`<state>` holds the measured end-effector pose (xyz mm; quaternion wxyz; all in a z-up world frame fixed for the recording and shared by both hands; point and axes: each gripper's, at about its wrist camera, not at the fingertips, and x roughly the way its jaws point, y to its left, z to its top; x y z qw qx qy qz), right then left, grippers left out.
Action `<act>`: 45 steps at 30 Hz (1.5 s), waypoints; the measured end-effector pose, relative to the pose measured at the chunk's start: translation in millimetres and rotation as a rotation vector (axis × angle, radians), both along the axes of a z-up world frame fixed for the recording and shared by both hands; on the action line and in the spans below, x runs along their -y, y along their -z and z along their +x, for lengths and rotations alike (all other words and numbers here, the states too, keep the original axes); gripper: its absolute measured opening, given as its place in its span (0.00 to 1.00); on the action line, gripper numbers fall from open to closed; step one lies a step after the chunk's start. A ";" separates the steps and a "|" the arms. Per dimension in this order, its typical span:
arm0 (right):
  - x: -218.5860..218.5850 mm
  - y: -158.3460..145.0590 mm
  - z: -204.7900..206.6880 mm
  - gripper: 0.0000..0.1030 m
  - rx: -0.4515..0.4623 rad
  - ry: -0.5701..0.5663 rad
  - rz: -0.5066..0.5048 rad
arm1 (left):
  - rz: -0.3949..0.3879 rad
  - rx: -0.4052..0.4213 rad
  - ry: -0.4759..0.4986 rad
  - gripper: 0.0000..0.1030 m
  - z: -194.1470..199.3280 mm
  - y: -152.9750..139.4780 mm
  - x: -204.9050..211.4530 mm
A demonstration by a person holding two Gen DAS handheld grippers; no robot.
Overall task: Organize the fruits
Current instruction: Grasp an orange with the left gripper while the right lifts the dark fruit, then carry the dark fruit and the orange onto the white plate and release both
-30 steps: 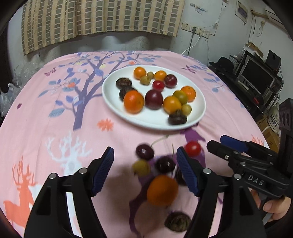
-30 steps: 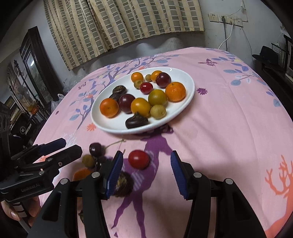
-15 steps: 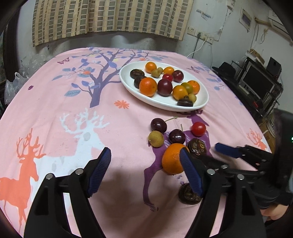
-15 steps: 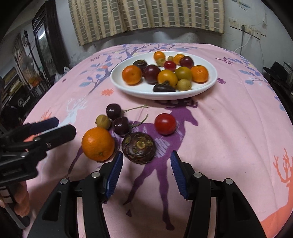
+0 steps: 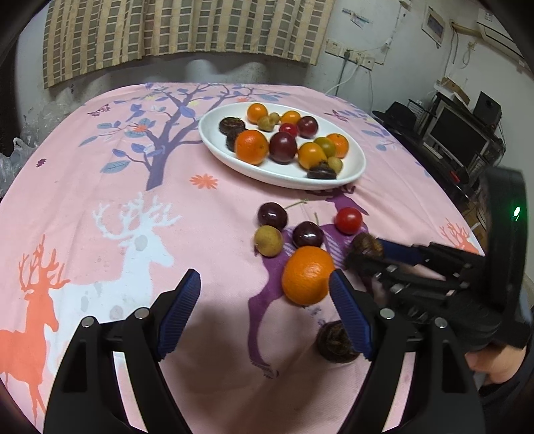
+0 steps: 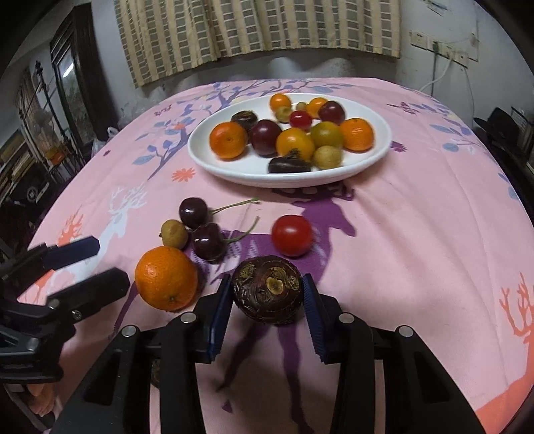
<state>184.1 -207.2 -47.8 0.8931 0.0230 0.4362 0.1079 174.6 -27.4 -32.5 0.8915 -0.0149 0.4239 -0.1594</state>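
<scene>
A white oval plate at the far middle of the table holds several oranges, plums and small fruits. Loose on the pink cloth lie an orange, two dark cherries, a yellow-green longan and a cherry tomato. My right gripper is shut on a dark mangosteen. My left gripper is open and empty, its right finger beside the orange. Another mangosteen lies under that finger.
The table's right edge drops toward a desk with a monitor and speakers. A striped curtain hangs behind the table. A dark cabinet stands at the far left.
My right gripper has moved forward and closed on the mangosteen, which was lying ahead of its open fingers. My left gripper has shifted slightly and stays open.
</scene>
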 end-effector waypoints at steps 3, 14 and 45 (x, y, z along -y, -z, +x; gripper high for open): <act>16.1 -6.6 -4.5 0.41 0.015 0.035 0.030 | 0.011 -0.003 0.027 0.75 -2.6 4.2 9.0; 19.1 -11.4 -5.9 0.41 0.033 0.019 0.053 | 0.063 -0.039 0.097 0.38 7.1 27.2 42.5; 26.1 -44.4 125.5 0.42 0.102 0.075 0.115 | 0.062 -0.009 -0.018 0.38 150.9 -27.4 47.3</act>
